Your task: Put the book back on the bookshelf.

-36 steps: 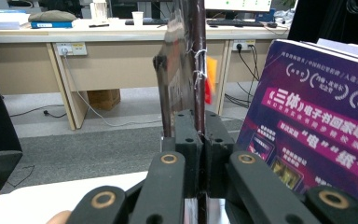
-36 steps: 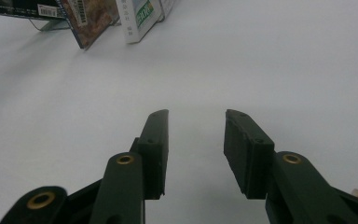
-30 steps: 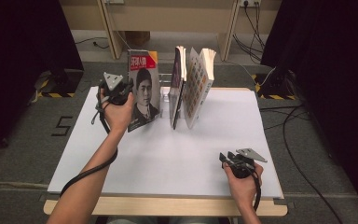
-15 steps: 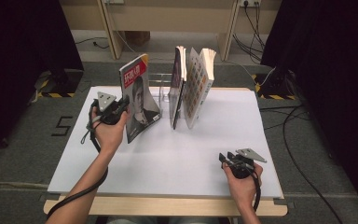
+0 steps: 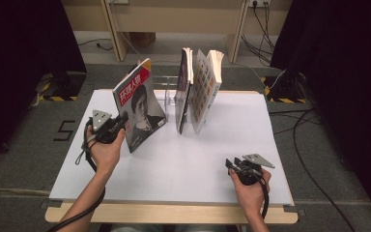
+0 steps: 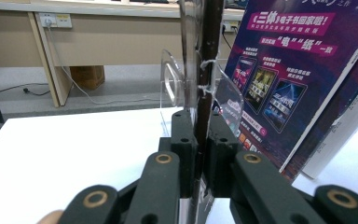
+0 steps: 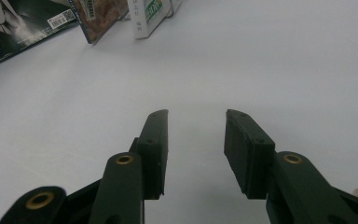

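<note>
A: Left claw (image 5: 121, 121) first. I've got it clamped on the magazine (image 5: 141, 107) at its left edge. The jaws have just been opening a bit, but in the left gripper view the pads (image 6: 184, 140) are on either side of the magazine's edge (image 6: 209, 56) and look pressed to it.

B: Where's the magazine?

A: Left half of the counter (image 5: 183, 166). Its bottom edge looks to rest on the surface, with the cover facing me. Its long axis runs up from the counter, with the top tipped away and to the right.

B: And the rack?

A: The clear rack (image 5: 170, 94) is just right of the magazine, not touching as far as I can tell. Two books (image 5: 199, 89) stand in it farther right.

B: Right claw?

A: The right claw (image 5: 231, 164) is low at the near right of the counter, well apart from everything. Its jaws are apart with nothing between them, and under them is bare counter (image 7: 261, 60).

B: So which hand is on it?

A: Left, easily. The magazine sits straight ahead of that claw, and the open slot lies to its right. My guess is that any next move turns on that sideways gap and on the lean.
</note>
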Demonstrator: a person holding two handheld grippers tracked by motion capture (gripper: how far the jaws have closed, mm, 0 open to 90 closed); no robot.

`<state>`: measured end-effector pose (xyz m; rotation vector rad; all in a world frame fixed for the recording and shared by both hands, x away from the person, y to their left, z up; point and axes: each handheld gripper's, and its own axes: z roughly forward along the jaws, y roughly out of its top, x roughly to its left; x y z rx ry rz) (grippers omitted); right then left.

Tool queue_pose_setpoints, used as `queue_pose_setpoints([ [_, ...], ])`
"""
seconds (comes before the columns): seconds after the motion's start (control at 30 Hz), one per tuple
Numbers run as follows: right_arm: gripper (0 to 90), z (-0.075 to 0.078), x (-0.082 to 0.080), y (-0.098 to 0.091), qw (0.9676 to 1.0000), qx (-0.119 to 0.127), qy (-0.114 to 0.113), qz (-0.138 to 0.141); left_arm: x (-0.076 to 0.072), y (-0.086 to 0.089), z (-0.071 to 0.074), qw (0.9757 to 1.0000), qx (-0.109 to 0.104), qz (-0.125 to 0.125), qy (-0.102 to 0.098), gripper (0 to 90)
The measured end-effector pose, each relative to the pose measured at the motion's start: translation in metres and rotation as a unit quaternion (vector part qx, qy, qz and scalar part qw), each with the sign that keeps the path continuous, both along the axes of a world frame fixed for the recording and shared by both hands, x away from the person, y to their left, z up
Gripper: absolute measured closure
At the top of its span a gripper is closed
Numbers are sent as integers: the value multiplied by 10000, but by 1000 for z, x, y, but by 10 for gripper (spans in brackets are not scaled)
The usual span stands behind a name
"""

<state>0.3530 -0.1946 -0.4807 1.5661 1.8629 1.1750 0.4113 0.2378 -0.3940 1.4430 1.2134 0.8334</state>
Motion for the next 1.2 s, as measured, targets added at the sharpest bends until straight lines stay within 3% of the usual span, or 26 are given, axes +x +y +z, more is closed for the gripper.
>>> queue_pose_setpoints([
  [0.2,605,-1,0,0,10000,-14,26,23,2,7,-4,9998,-168,109,-23,769],
  [0.53,601,-2,1,0,10000,15,87,30,9,14,-2,9994,-293,124,-149,724],
  [0.63,601,-2,1,0,10000,6,94,32,13,15,3,9994,-247,110,-218,724],
  [1.0,600,-3,2,0,9999,3,131,32,15,4,13,9993,-105,-136,-344,847],
  [1.2,600,-2,2,-1,9999,5,112,22,16,-5,16,9991,-58,-178,-387,860],
])
